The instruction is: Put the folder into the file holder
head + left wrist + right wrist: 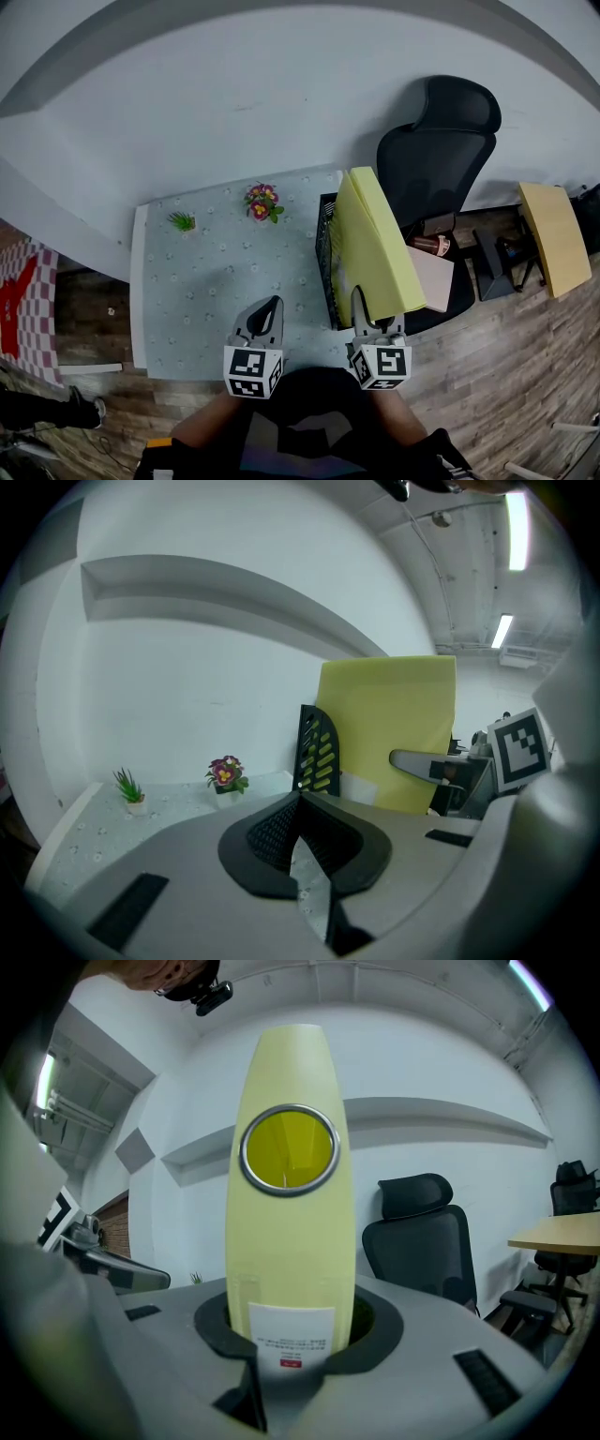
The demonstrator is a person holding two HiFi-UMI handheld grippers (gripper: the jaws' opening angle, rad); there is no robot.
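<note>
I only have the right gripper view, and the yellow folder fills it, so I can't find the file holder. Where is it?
Observer: In the head view the black file holder stands at the right edge of the table, and the lower edge of the folder runs along it.
Operator: Is the folder upright?
Observer: No, it leans right, toward the office chair.
Operator: Is the left gripper helping?
Observer: No. The left gripper has its fingers together on nothing, left of the holder.
</note>
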